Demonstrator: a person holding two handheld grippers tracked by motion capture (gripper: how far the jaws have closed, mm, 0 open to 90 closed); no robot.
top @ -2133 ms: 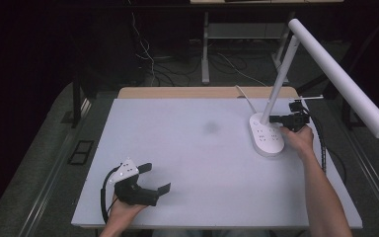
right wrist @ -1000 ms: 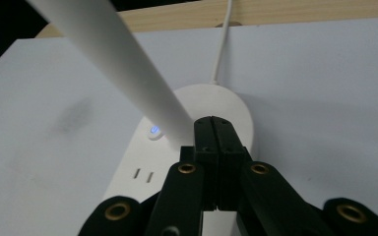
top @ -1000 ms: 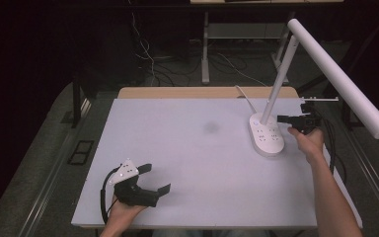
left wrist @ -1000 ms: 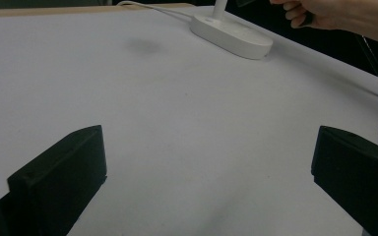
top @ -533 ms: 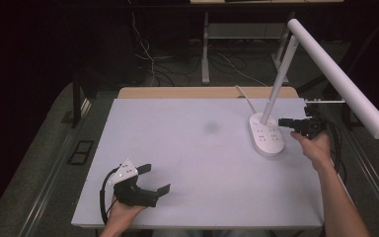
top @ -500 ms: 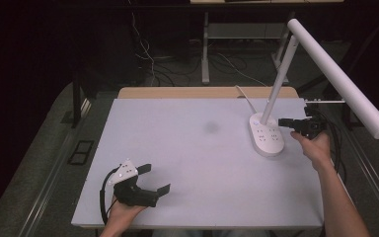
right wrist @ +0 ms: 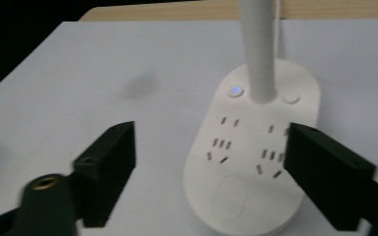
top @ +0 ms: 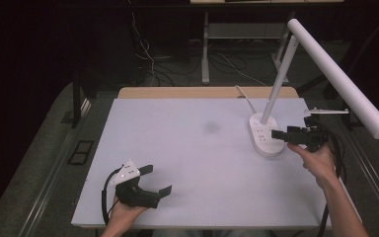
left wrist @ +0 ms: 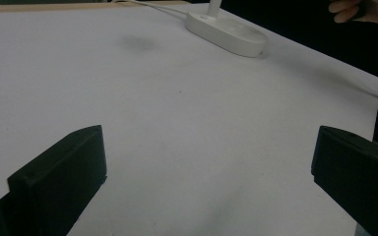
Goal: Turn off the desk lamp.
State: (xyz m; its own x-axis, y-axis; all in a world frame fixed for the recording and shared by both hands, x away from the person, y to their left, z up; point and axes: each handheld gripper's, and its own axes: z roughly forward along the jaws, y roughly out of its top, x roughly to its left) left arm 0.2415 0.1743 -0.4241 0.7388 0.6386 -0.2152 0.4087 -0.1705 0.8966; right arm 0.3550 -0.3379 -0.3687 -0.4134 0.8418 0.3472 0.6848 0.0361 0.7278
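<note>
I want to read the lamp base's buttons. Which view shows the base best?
The right gripper view: the lamp base sits close, its lit button and sockets clear. The high view shows it small; the left gripper view shows it far off, edge-on.

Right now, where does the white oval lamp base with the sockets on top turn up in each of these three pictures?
High view: the white oval lamp base sits right of centre on the white table, just left of the right gripper.
Left gripper view: top centre, far across the table.
Right gripper view: centre right, close up, between the black jaws.
Shared landmark: the dark smudge on the tabletop.
</note>
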